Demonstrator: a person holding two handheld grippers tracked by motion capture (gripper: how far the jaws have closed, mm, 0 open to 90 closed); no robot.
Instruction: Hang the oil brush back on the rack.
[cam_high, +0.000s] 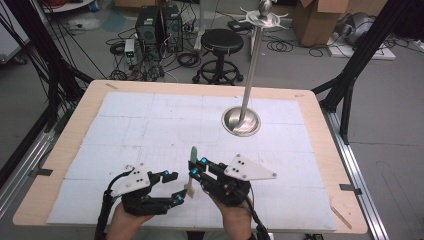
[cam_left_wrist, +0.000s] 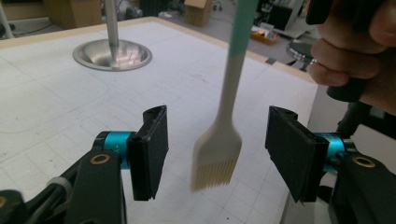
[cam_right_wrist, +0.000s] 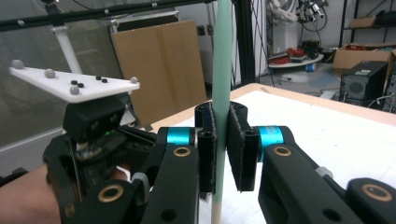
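Observation:
A brush with a green handle and a cream bristled head stands upright, bristles down, just above the white mat. My right gripper is shut on the green handle, pads pressed on both sides. In the high view the right gripper sits near the front middle of the table, with the brush rising from it. My left gripper is close on its left. The left gripper is open, its pads standing well apart on either side of the brush head without touching it.
A metal stand with a round base and a tall pole rises at the back right of the mat. The wooden table edge frames the white mat. A black stool and computer cases stand beyond the table.

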